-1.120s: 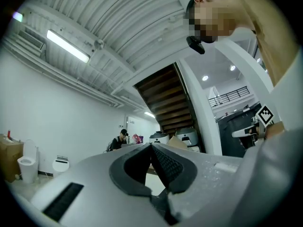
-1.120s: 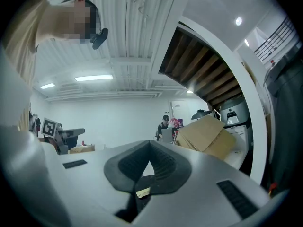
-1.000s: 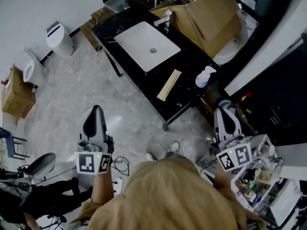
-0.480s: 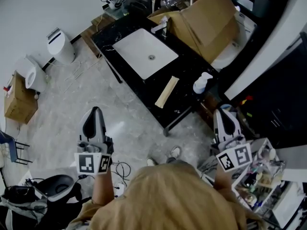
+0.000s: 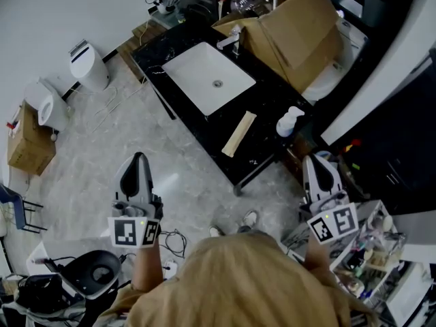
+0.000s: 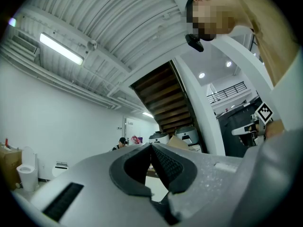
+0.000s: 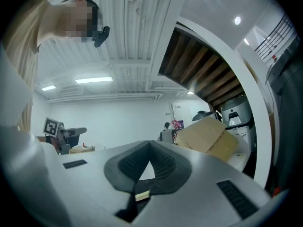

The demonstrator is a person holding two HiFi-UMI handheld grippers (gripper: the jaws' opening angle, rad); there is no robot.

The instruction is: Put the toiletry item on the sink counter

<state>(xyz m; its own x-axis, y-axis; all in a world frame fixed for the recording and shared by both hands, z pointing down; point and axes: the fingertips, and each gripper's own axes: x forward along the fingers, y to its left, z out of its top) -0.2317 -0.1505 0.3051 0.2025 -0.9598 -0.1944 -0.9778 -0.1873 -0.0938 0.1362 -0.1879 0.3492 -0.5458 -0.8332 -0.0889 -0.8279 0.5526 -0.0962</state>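
Left gripper [image 5: 139, 165] and right gripper [image 5: 321, 169], fingers together and empty, black bench [image 5: 272, 101] at 12 o'clock, white pump bottle [image 5: 289, 121] at right gripper's 11 o'clock.

We see a black counter [image 5: 269, 97] with a white basin [image 5: 210, 79] sunk into its far half and a tap [image 5: 231, 39] standing at the back edge behind the basin. On the near half a pale flat strip [image 5: 240, 134] lies lengthwise along the counter, close to the near end, and a white pump bottle [image 5: 289, 121] stands upright at the back near corner, apart from the strip. A cardboard box [image 5: 293, 29] stands at the back edge; we cannot tell whether it rests on the counter.
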